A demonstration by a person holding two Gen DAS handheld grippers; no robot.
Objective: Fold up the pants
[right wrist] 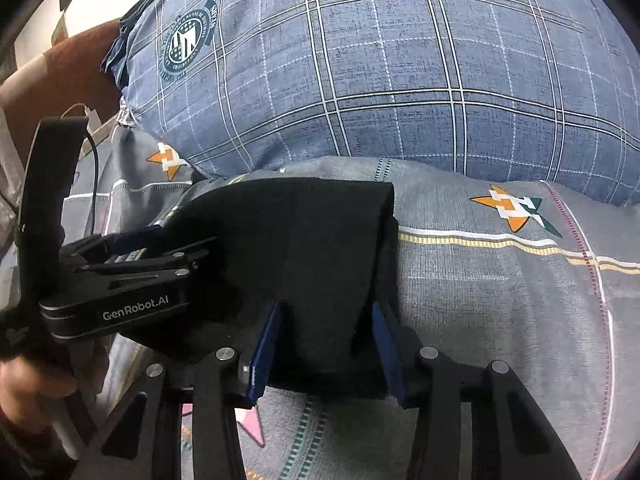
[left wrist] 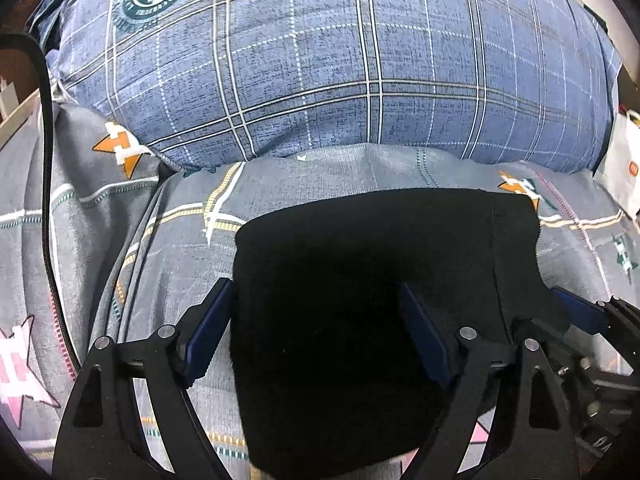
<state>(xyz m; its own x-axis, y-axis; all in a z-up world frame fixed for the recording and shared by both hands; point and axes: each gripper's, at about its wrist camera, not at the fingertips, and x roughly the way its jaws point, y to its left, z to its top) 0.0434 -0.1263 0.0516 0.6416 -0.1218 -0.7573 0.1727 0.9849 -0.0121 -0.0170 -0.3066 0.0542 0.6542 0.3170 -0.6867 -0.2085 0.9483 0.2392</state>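
The black pants (left wrist: 360,280) lie folded into a compact rectangle on the grey patterned bed sheet (left wrist: 180,240); they also show in the right wrist view (right wrist: 312,248). My left gripper (left wrist: 316,296) is open, its blue pads (left wrist: 208,332) straddling the left part of the bundle. My right gripper (right wrist: 328,320) is open around the bundle's near right edge. The left gripper (right wrist: 152,248) shows from the side in the right wrist view, at the bundle's left edge. The right gripper's blue finger (left wrist: 580,312) shows at the pants' right edge in the left wrist view.
A large blue plaid pillow (left wrist: 340,60) lies just behind the pants. A black cable (left wrist: 48,200) runs down the left. A white bag (left wrist: 624,160) sits at the right. A hand (right wrist: 28,392) holds the left gripper's handle.
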